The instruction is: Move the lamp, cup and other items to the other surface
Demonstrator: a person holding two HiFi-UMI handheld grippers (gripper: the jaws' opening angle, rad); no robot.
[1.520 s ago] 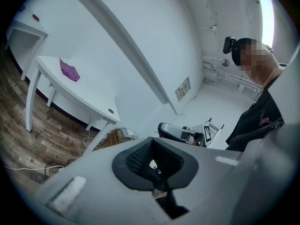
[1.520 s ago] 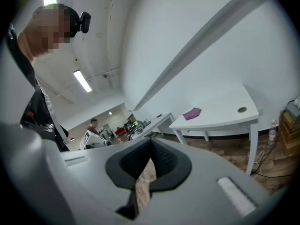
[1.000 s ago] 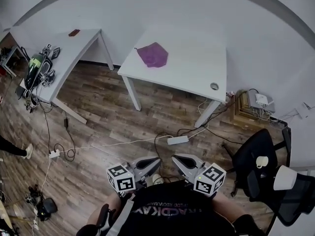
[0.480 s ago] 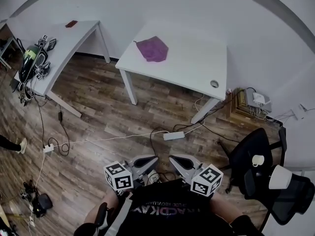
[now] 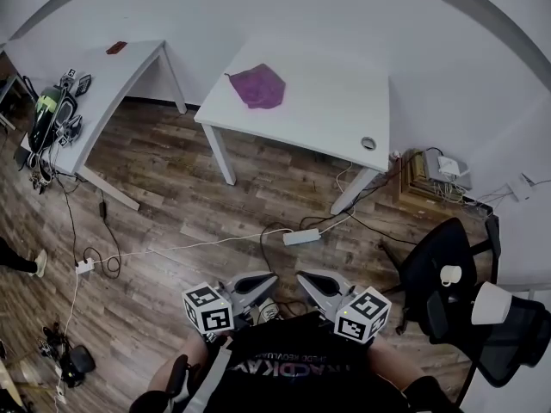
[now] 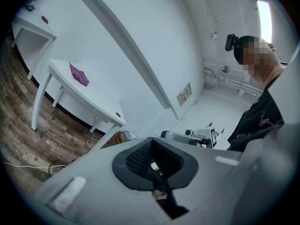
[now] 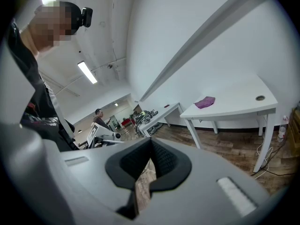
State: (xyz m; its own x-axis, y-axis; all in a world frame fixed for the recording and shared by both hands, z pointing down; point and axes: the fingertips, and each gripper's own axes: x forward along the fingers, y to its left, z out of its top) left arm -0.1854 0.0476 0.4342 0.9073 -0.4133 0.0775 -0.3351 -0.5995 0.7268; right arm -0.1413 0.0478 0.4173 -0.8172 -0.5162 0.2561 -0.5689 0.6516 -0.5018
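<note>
A white cup (image 5: 450, 274) sits on the seat of a black office chair (image 5: 435, 261) at the right. Beside it a white lamp shade (image 5: 491, 304) rests on a second dark chair. Both grippers are held close to the person's chest, far from these items. My left gripper (image 5: 272, 280) is shut and holds nothing; in the left gripper view its pads (image 6: 140, 156) meet in front of the camera. My right gripper (image 5: 303, 278) is also shut and holds nothing, with its pads (image 7: 161, 158) together. A purple cloth (image 5: 256, 86) lies on the white table (image 5: 344, 101).
A second white table (image 5: 103, 84) at the left carries cluttered gear (image 5: 52, 114) and a small red item (image 5: 115, 47). Cables and a power strip (image 5: 301, 237) trail over the wooden floor. Boxes and chargers (image 5: 435, 175) stand by the right wall.
Both grippers stay shut and close together by the chest. The head view has shifted a little, so the tables and chairs sit slightly further left in the picture.
</note>
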